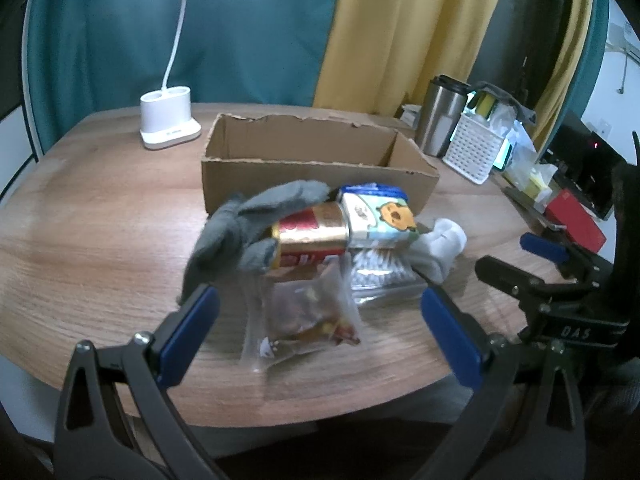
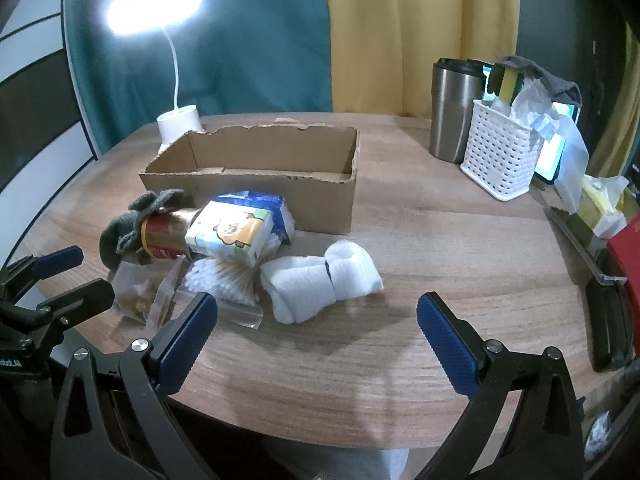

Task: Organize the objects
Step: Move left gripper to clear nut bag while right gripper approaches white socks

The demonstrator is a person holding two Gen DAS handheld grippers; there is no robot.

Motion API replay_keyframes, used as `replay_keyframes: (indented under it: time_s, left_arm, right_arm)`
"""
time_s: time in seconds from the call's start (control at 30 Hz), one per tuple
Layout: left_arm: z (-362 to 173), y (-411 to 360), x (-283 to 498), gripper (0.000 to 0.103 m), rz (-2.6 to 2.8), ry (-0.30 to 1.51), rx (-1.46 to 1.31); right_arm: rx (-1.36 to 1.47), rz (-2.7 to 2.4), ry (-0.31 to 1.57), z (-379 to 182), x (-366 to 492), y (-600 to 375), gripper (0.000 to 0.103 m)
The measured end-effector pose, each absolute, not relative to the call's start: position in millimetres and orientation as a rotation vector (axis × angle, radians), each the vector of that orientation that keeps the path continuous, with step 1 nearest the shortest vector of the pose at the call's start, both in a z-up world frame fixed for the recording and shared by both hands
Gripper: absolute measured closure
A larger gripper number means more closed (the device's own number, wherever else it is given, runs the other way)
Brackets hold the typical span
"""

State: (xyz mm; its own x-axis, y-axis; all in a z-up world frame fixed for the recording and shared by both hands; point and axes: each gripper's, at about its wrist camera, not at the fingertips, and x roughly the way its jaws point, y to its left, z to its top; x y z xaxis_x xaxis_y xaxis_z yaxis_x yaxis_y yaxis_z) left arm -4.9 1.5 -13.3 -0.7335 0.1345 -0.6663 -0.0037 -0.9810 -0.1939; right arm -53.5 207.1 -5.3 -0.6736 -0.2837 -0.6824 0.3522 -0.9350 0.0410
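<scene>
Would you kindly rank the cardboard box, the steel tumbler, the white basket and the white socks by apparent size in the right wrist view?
1. cardboard box
2. white basket and steel tumbler: look alike, unranked
3. white socks: smallest, though they lie nearer the camera, so unsure.

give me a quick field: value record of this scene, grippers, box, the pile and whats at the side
left gripper: open, empty, aimed at the snack packet
right gripper: open, empty, near the white socks
cardboard box: open top, nothing visible inside
pile in front of box: grey glove, red and gold can lying on its side, tissue pack, cotton swabs
side items: desk lamp, steel tumbler, white basket
surface: wooden table
</scene>
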Motion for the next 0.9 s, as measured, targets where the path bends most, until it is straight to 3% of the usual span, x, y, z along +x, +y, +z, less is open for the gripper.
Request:
replay_keyframes:
  time_s: [0.9]
  left_arm:
    - [-16.9, -1.8, -16.7, 0.001, 2.862, -0.279, -1.173]
  right_arm:
    - [1.047, -2.563, 0.131, -4.9, -64.7, 204.3, 0.001]
